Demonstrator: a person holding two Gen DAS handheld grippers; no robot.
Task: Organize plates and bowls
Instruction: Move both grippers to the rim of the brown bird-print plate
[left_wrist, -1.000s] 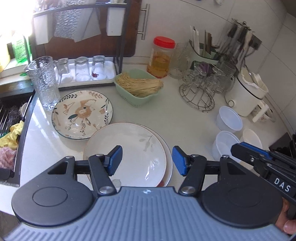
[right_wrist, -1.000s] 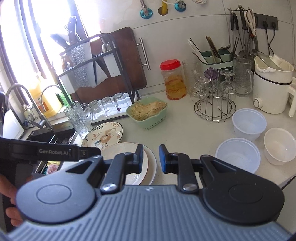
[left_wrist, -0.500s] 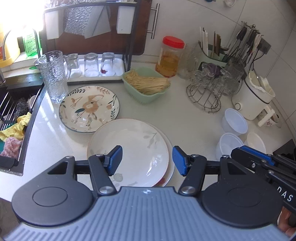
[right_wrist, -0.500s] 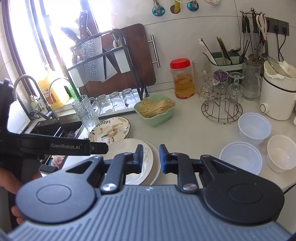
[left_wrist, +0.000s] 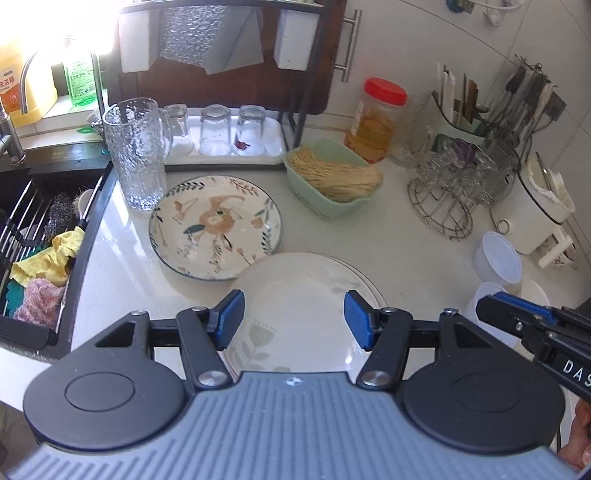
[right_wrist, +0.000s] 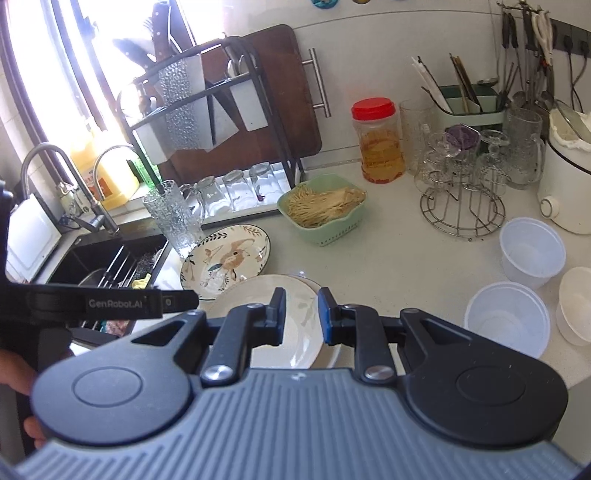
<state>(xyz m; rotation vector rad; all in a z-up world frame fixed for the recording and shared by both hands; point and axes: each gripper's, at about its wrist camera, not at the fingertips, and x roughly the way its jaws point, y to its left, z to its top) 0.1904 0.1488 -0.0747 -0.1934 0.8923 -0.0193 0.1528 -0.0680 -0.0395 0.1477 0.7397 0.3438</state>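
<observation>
Left of the stacked white round plates (left_wrist: 295, 291), the floral-patterned plate (left_wrist: 216, 227) touches them. Left gripper (left_wrist: 293, 319), spread and empty, hides their near rim. Right: right gripper (right_wrist: 302, 315), narrowly parted, empty; translucent plastic bowls (right_wrist: 508, 319), partly hidden.

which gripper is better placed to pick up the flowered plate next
Left, probably. The left gripper has its jaws wide open and empty, and the flowered plate lies just ahead of it on the sink side. The right gripper has its jaws nearly together, empty, and sits further from that plate.
</observation>
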